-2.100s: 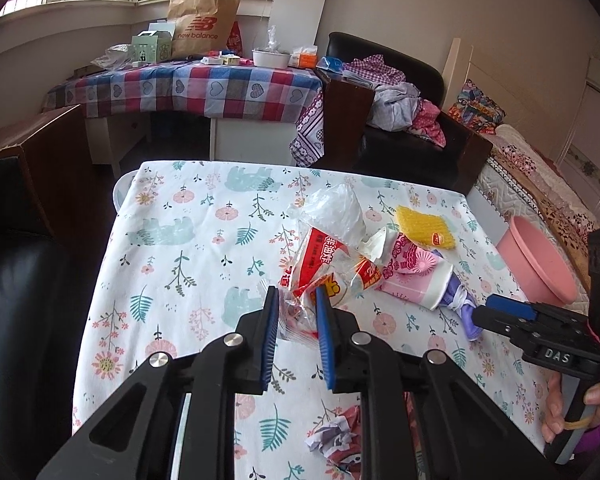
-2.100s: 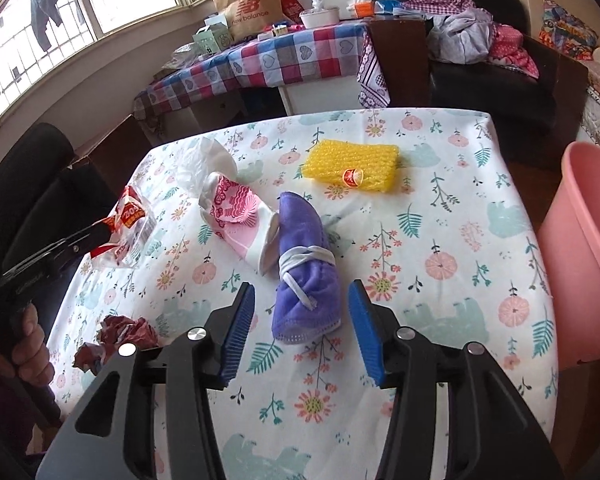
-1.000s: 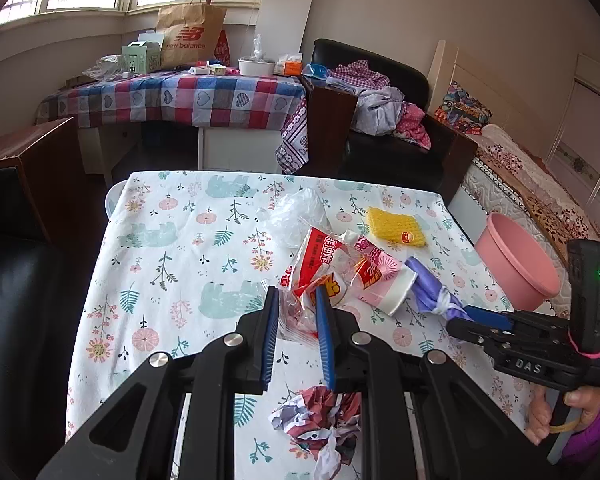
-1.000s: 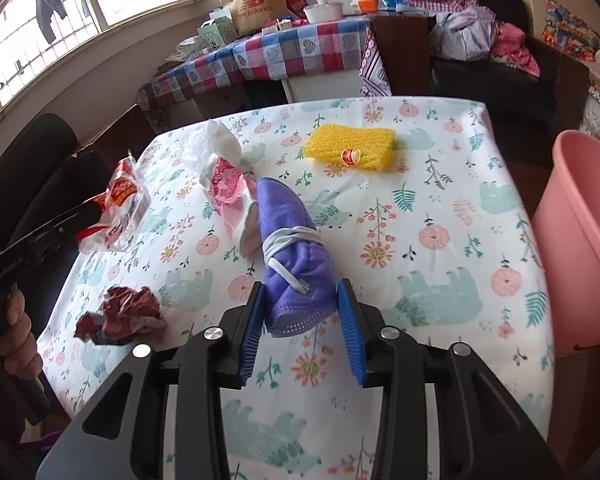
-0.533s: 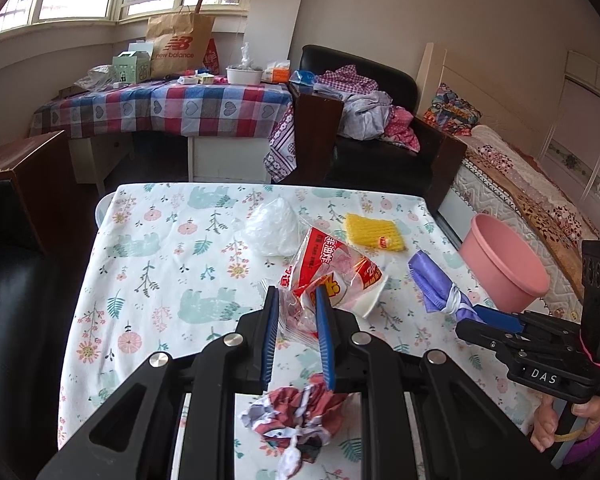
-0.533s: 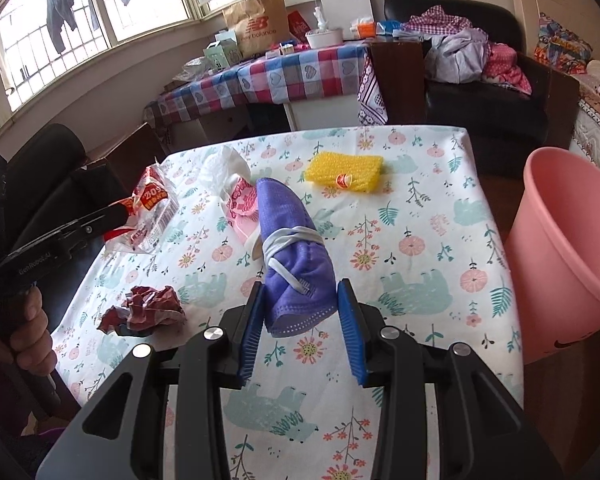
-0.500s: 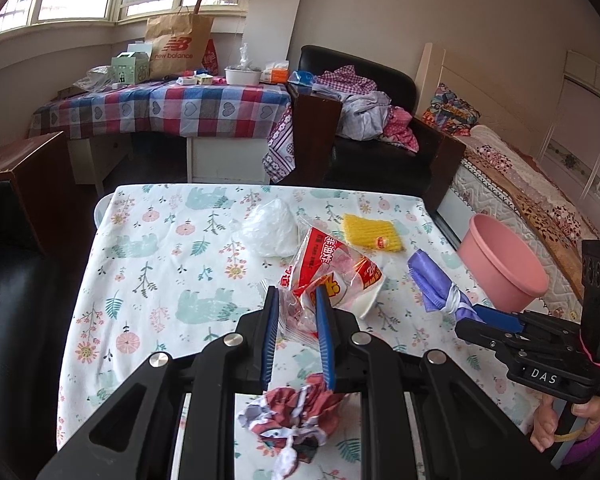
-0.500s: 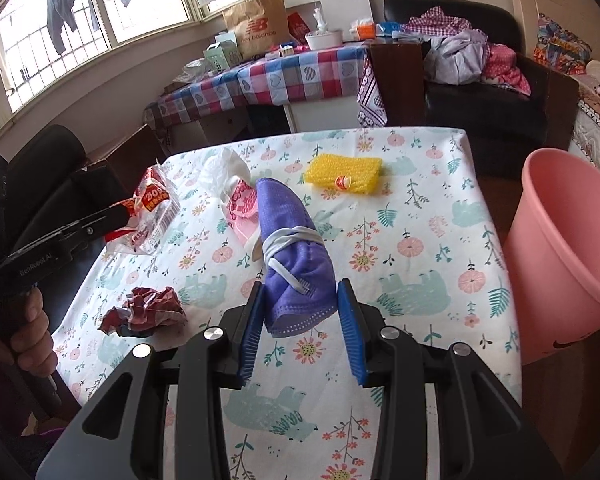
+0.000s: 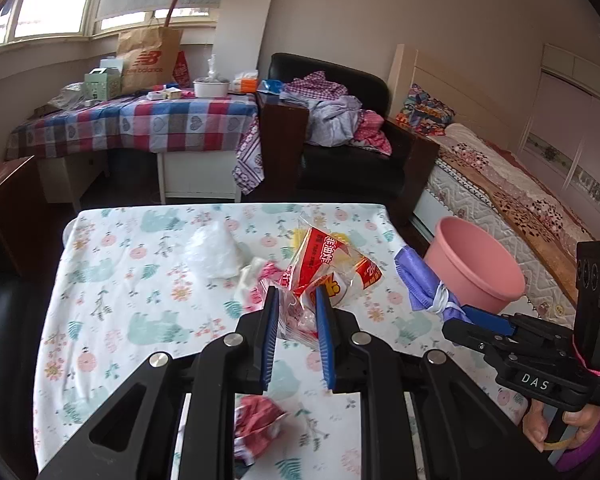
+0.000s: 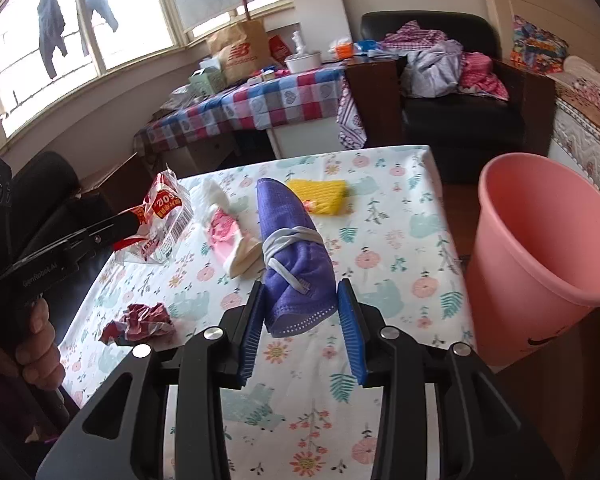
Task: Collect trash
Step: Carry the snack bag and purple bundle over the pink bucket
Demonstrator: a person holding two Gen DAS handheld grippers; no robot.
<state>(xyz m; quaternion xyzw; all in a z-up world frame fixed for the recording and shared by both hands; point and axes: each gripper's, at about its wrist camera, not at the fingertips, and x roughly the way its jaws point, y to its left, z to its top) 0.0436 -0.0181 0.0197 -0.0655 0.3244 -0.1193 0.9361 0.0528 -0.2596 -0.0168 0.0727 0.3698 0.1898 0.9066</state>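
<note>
The right gripper [image 10: 302, 320] had its jaws clamped on a purple mask [image 10: 296, 248], the left gripper [image 9: 297, 328] on a crinkly snack wrapper [image 9: 324, 264], both lifted above the worktop [image 10: 400, 240]. Beyond its right edge stood the pink bin [image 10: 540, 248]. The slippery wrapper, pinched only at its near end, could slide free and fall short.

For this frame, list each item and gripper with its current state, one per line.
Left gripper: shut on the clear red-printed snack wrapper, lifted off the table.
Right gripper: shut on the purple face mask with white straps, lifted.
Pink plastic bin: upright beside the table, nothing visible inside.
Crumpled red paper: lying on the floral tablecloth.
Yellow mesh sponge: lying flat.
Pink-and-white wrapper: lying loose.
</note>
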